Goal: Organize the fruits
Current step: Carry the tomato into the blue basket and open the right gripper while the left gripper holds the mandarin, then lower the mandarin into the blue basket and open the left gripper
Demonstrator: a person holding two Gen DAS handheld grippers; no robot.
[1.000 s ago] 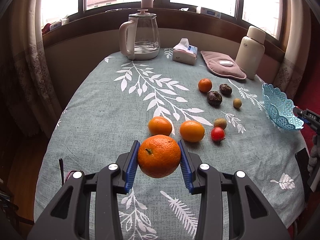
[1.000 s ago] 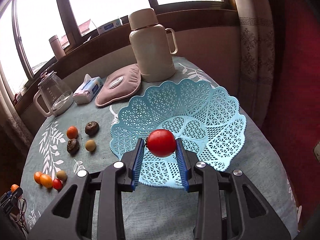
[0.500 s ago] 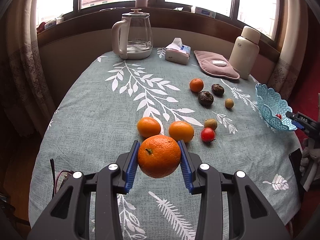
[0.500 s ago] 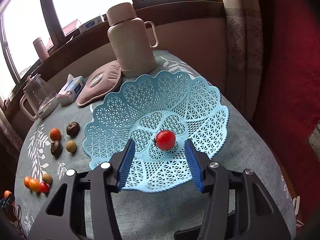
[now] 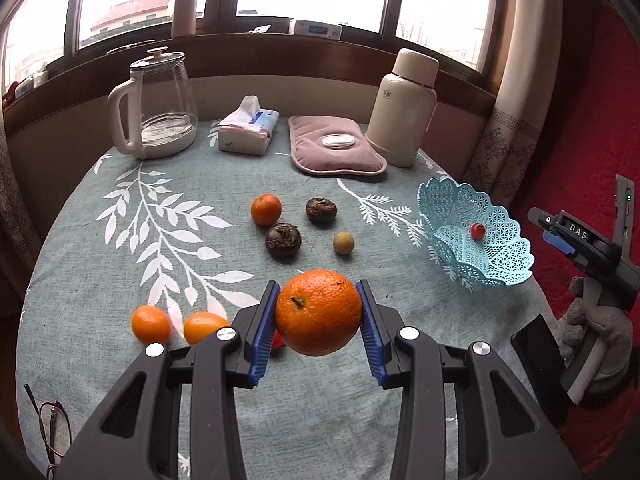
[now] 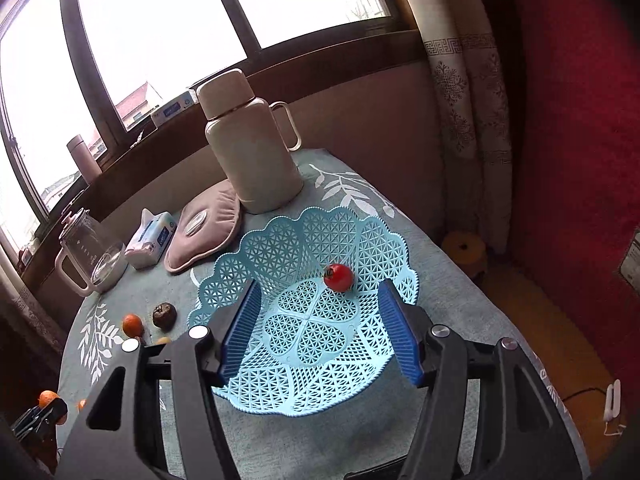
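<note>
Claw-wise, the left claw (image 5: 319, 312) is clamping a large orange (image 5: 319, 312) between its blue pads and holding it above the desk (image 5: 120, 264). Being round, the orange is showing no long axis; its stem dimple is facing the camera, turned a little up and to the left. The right claw (image 6: 318, 332) is hanging with its pads wide apart and nothing between them, over the near half of the blue basket (image 6: 360, 384), which is sitting near the right edge of the desk. A small red tomato (image 6: 338, 277) is lying inside the basket on the far slope, beyond the pads and nearer the right one.

Compared with a second ago, the tomato is no longer sitting between the right pads: they have spread and it is now resting in the basket, further from the centre than half a second ago. The left wrist view is now facing more to the right, so the basket (image 5: 476, 236) is showing whole, with the tomato (image 5: 477, 231) in it, and the right claw (image 5: 560, 236) beside it. Two small oranges (image 5: 151, 323) are now lying low on the left, and a red fruit (image 5: 277, 340) is peeking from behind the left pad. A tangerine (image 5: 266, 209), two dark fruits (image 5: 283, 239) and a small tan fruit (image 5: 343, 242) are lying mid-desk.
</note>
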